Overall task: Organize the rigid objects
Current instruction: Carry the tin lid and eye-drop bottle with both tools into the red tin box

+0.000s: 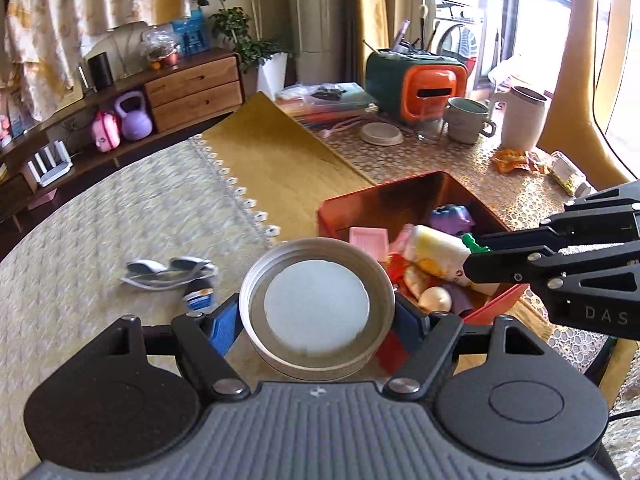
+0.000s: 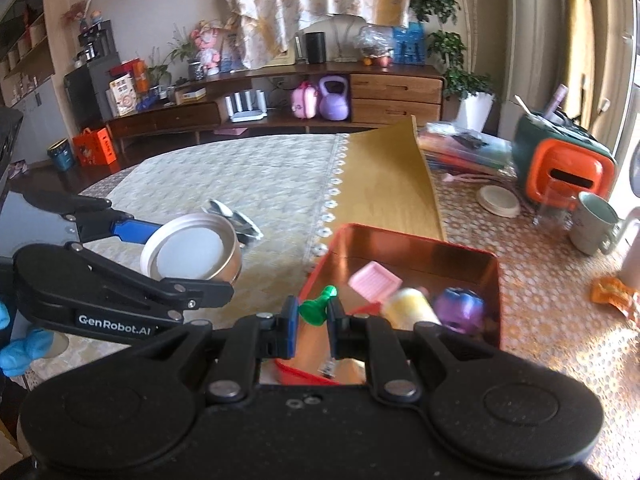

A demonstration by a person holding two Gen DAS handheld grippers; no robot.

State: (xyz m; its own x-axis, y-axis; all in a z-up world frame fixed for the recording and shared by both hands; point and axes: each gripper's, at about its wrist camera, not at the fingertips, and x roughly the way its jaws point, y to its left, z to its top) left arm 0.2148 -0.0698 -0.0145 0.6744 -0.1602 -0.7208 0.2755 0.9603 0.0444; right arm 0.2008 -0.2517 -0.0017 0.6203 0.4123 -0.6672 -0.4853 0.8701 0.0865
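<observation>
The left gripper [image 1: 318,316] clamps a round metal tin [image 1: 316,308] with a white disc inside, beside the red box [image 2: 494,280] holding a pink tray [image 2: 374,280], yellow bottle [image 2: 412,306] and purple toy [image 2: 460,306]. The right gripper [image 2: 313,320] pinches a green piece [image 2: 318,306] above it.

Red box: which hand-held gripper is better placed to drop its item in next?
Right. The right hand-held gripper holds the green piece at the red box; the left carries the tin beside it.
</observation>
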